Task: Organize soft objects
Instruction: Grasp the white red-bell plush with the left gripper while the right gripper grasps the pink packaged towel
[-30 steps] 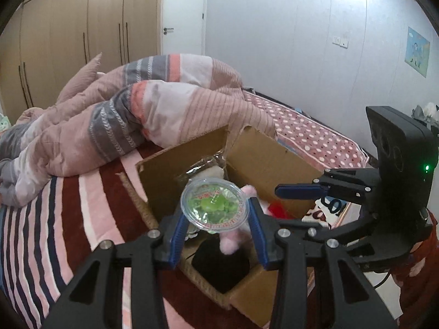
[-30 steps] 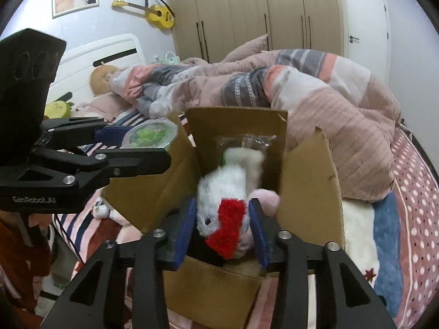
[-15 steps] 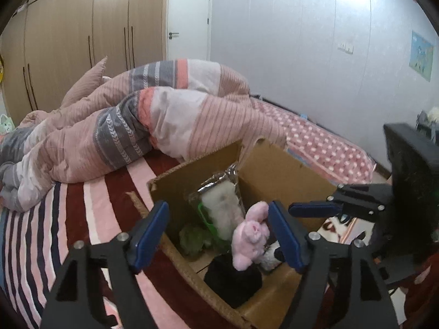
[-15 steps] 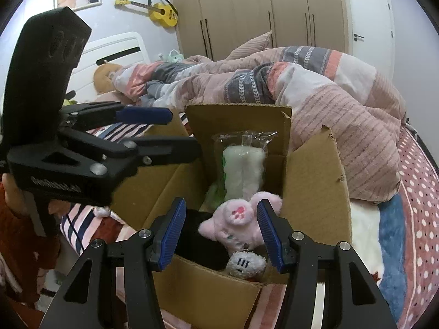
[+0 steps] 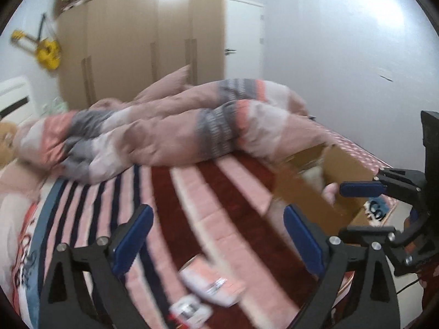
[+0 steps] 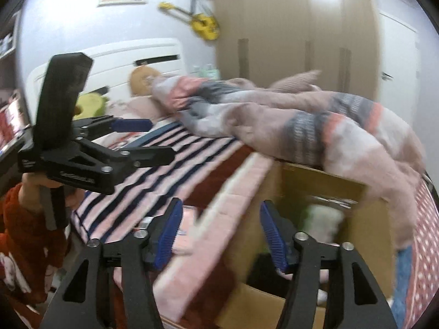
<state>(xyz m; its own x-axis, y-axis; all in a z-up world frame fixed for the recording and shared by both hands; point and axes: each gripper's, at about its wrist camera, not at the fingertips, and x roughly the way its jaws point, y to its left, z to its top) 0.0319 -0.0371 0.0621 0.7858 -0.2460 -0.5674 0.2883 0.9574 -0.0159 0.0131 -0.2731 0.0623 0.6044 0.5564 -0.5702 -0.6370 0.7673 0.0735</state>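
The box [image 6: 323, 249] is sitting on the bed [image 5: 208, 200], at the right of both views, with soft things already lying inside it: something white [image 6: 325, 219] and something dark below it, all smeared by blur. In the left view, small flat packets [image 5: 211, 282] are lying on the striped cover near the camera, between and just below the left tongs [image 5: 216, 242]; too blurred to say what they are. A pale packet [image 6: 182, 235] is showing beside the right tongs [image 6: 221, 237] too, possibly one of the same.

Both tongs are gaping wide and carrying nothing. The left pair is pointing over the bed, well apart from the box; the right pair is hanging over the box's left wall.

Judging from this, the step in hand is going for the next loose item on the cover. To do it well: be lowering the left tongs squarely over one packet, jaws straddling its short sides, pressing slightly into the cover so the lower edges slide under it. Be pinching gently, since a thin packet may slip or fold. Be keeping the right tongs clear of the path to the box.

The rumpled quilt [image 5: 175, 134] is lying at the far side, one end draping against the box.
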